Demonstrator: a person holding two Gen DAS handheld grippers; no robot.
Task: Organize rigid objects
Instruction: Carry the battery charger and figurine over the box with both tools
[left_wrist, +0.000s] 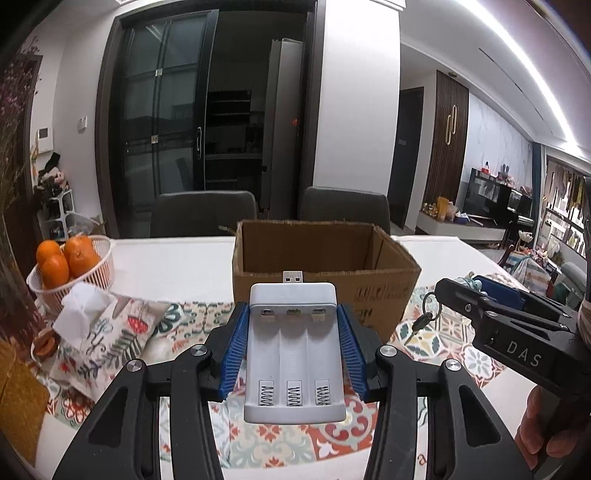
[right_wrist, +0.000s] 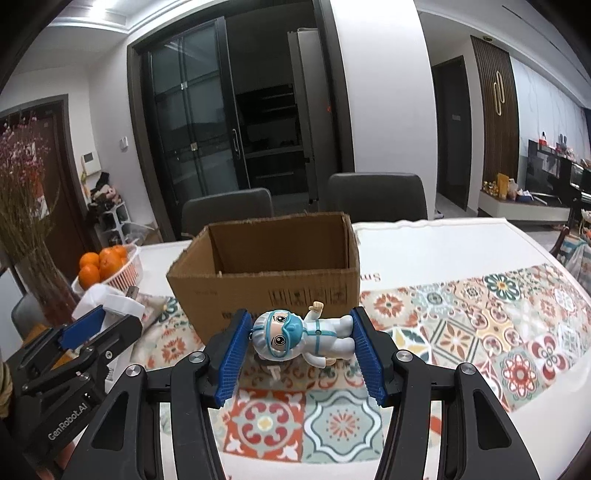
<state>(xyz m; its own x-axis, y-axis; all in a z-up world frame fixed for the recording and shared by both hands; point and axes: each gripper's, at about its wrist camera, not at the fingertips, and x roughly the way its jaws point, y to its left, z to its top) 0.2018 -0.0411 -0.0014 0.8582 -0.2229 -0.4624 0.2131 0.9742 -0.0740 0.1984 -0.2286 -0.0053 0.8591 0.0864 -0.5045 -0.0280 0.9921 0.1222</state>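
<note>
2 tongs are up over the counter (right_wrist: 443, 251) right now, and both are loaded. The left tongs (left_wrist: 293, 345) pinch a white charger (left_wrist: 294, 354) by its long sides, blue pads (left_wrist: 236, 347) flat against it, its 3 empty battery slots facing up and the USB plug (left_wrist: 293, 277) poking forward toward the box (left_wrist: 325, 291). The charger hangs clear of the counter, in front of the box's near wall.

Over to the right wrist view: the right tongs (right_wrist: 301, 352) pinch a small figurine (right_wrist: 303, 338) in a white suit with a blue hood and goggles. It lies sideways between the pads, head against the left pad and legs toward the right pad, one arm raised with a thumb up. It too is held above the patterned runner (right_wrist: 480, 325), just in front of the box.

The box is brown cardboard, open at the top, standing on the counter between the 2 views; what shows of its inside is bare walls. From the left camera a key on a ring (left_wrist: 424, 321) hangs under the right tongs; whether it is attached to the figurine I cannot tell.

Off to the left, a white basket (left_wrist: 92, 269) holds oranges (left_wrist: 55, 269), with a fabric tissue pouch (left_wrist: 110, 332) beside it. 2 grey chairs (right_wrist: 376, 197) stand behind the counter.
</note>
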